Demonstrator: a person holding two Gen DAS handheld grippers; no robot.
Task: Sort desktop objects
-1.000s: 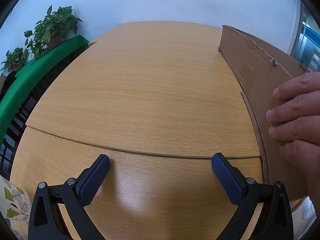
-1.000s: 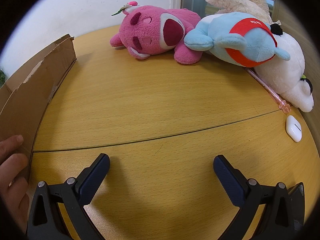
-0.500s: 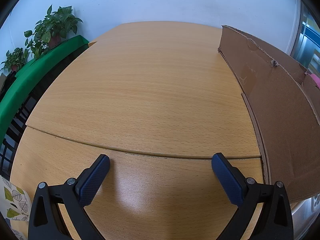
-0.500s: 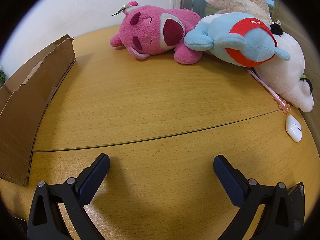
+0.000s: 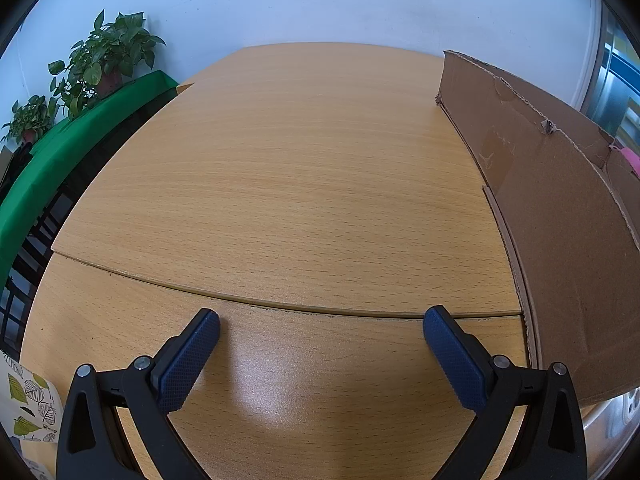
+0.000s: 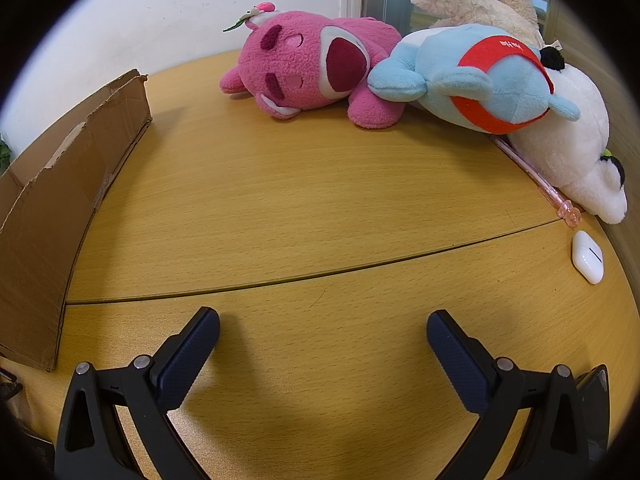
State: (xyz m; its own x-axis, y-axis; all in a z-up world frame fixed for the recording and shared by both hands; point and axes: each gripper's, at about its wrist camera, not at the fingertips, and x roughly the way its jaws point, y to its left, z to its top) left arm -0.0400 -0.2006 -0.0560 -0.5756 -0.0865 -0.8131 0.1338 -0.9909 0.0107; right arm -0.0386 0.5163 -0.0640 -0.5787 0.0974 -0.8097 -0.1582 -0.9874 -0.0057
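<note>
In the right wrist view a pink plush bear (image 6: 316,68), a light blue plush with a red band (image 6: 476,80) and a white plush (image 6: 568,148) lie at the far side of the wooden table (image 6: 300,208). A pink pen (image 6: 536,178) and a white earbud case (image 6: 587,256) lie at the right. A cardboard box (image 6: 60,184) stands at the left; it also shows in the left wrist view (image 5: 560,208) at the right. My right gripper (image 6: 322,330) is open and empty, well short of the toys. My left gripper (image 5: 320,328) is open and empty over bare table (image 5: 288,184).
Potted plants (image 5: 100,64) stand on a green-covered surface (image 5: 60,152) beyond the table's left edge. A leaf-patterned cloth (image 5: 28,408) shows at the lower left. A white wall is behind the table. A dark object (image 6: 596,400) sits at the right gripper's lower right.
A hand that rested on the cardboard box one second ago has left view. Both grippers have stayed still and open.
</note>
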